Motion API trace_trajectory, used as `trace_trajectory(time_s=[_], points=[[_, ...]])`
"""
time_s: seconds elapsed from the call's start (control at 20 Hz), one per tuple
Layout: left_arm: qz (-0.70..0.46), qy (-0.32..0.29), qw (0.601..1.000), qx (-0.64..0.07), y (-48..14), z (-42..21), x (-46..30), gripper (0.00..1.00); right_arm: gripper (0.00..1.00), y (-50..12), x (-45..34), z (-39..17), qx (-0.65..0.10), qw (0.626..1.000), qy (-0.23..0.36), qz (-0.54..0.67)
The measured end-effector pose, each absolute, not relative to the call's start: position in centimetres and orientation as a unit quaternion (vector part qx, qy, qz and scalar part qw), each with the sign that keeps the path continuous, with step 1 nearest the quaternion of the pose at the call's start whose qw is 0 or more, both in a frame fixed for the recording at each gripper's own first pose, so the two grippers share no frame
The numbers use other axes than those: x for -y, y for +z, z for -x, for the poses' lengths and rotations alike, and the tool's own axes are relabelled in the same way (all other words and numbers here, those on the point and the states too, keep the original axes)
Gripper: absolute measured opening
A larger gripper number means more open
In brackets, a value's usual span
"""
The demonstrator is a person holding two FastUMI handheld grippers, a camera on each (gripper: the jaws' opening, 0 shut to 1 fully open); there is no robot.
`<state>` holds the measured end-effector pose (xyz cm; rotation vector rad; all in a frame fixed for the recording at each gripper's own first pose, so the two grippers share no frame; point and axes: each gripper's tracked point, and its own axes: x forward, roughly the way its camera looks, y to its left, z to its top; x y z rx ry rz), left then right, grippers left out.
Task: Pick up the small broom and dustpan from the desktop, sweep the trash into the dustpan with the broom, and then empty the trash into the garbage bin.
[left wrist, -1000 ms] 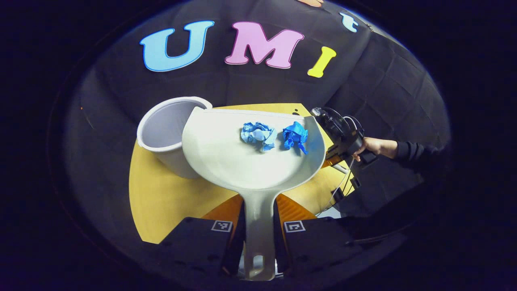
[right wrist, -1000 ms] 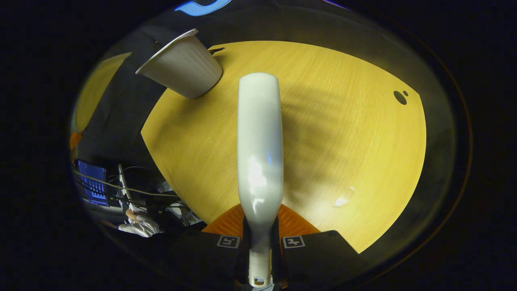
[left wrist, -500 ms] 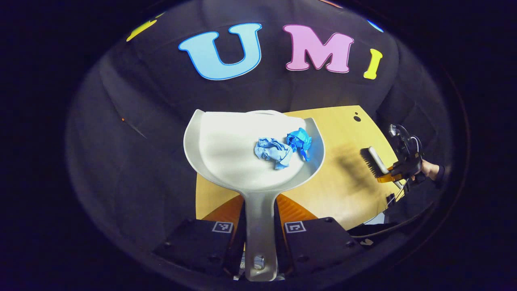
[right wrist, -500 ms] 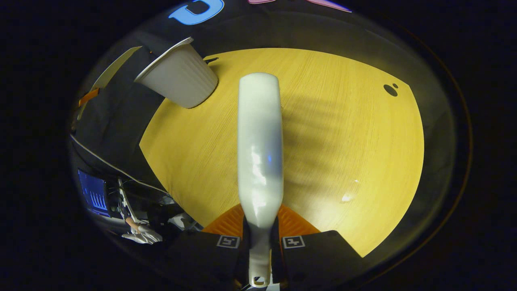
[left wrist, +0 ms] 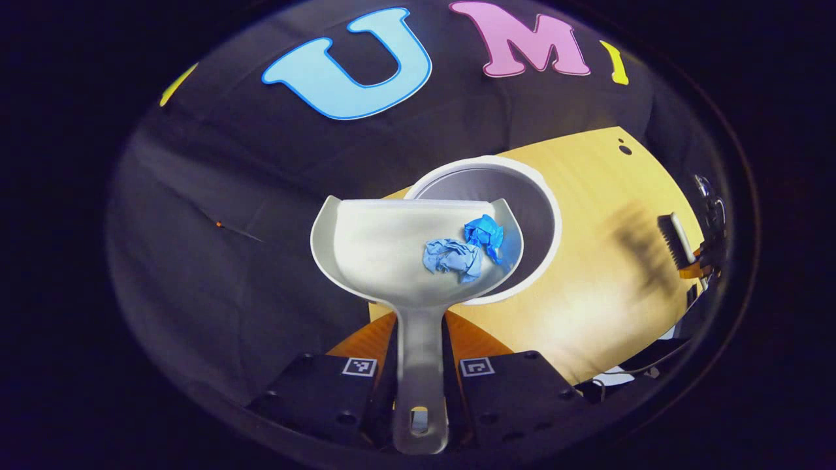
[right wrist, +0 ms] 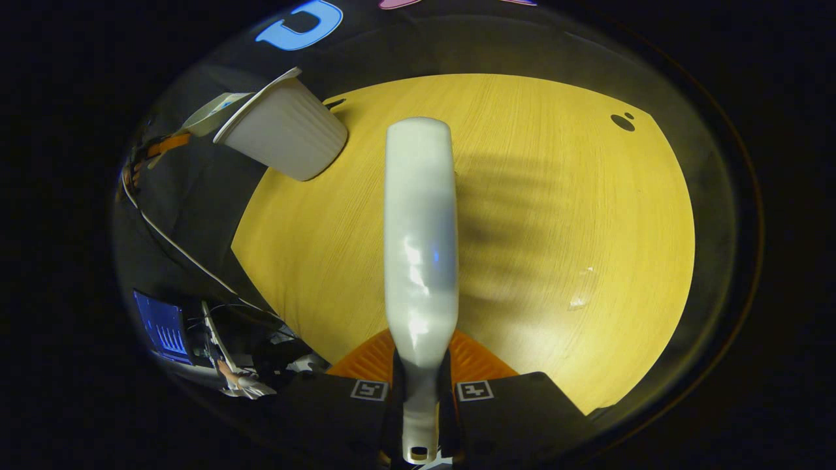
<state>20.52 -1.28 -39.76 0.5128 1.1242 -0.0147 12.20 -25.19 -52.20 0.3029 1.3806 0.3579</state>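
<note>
My left gripper (left wrist: 418,356) is shut on the handle of a white dustpan (left wrist: 385,251). Two crumpled blue wads of trash (left wrist: 467,248) lie in its right half. The pan hangs partly over the open mouth of a white garbage bin (left wrist: 532,196), which stands on the yellow table (left wrist: 607,287). My right gripper (right wrist: 421,369) is shut on the white back of the small broom (right wrist: 418,241), held above the tabletop. In the left gripper view the broom (left wrist: 676,240) with dark bristles is at the far right. In the right gripper view the bin (right wrist: 287,134) is at the upper left, with the dustpan's edge (right wrist: 212,112) just beyond it.
The table (right wrist: 555,215) has a small dark hole (right wrist: 620,121) near its far edge. Off its left edge are cables and a lit screen (right wrist: 163,326). Black cloth walls close the booth behind the bin.
The left gripper has carried the dustpan up and over the bin, whose mouth now shows beneath the pan. The blue wads have slid slightly. The broom has barely moved.
</note>
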Motion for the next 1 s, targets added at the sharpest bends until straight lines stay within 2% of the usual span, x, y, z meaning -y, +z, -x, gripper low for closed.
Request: trace_trajectory(time_s=[0.05,0.1,0.3,0.35,0.4,0.6,0.8,0.9,1.0], points=[[-0.243,-0.013,0.812,-0.53,-39.6,-20.7,1.1,0.3,0.28,-52.1,25.2,-12.1,-0.63,0.746,0.162,-0.143],[-0.249,-0.019,0.808,-0.534,-39.4,-20.7,1.0,0.3,0.24,-52.1,25.5,-11.8,-0.63,0.745,0.161,-0.149],[-0.356,-0.042,0.766,-0.534,-37.4,-21.1,-1.2,0.3,0.24,-52.7,26.2,-11.6,-0.631,0.743,0.158,-0.158],[-0.387,-0.045,0.755,-0.527,-37.2,-21.3,-1.4,0.3,0.2,-52.8,26.2,-11.6,-0.63,0.743,0.156,-0.162],[-0.408,-0.047,0.748,-0.522,-37.3,-21.3,-1.3,0.31,0.24,-52.8,26.0,-11.4,-0.63,0.742,0.155,-0.168],[-0.439,-0.05,0.735,-0.515,-36.9,-21.2,-1.1,0.3,0.24,-53.5,26.4,-11.5,-0.631,0.739,0.158,-0.175],[-0.509,-0.055,0.704,-0.493,-36.5,-21.6,-1.8,0.3,0.24,-53.6,26.3,-11.3,-0.629,0.739,0.161,-0.178],[-0.493,-0.046,0.718,-0.489,-36.6,-21.5,-1.7,0.3,0.24,-53.6,26.5,-11.5,-0.627,0.741,0.161,-0.18],[-0.45,-0.035,0.76,-0.468,-36.6,-21.9,-0.8,0.3,0.19,-53.5,26.7,-11.6,-0.627,0.74,0.16,-0.181]])
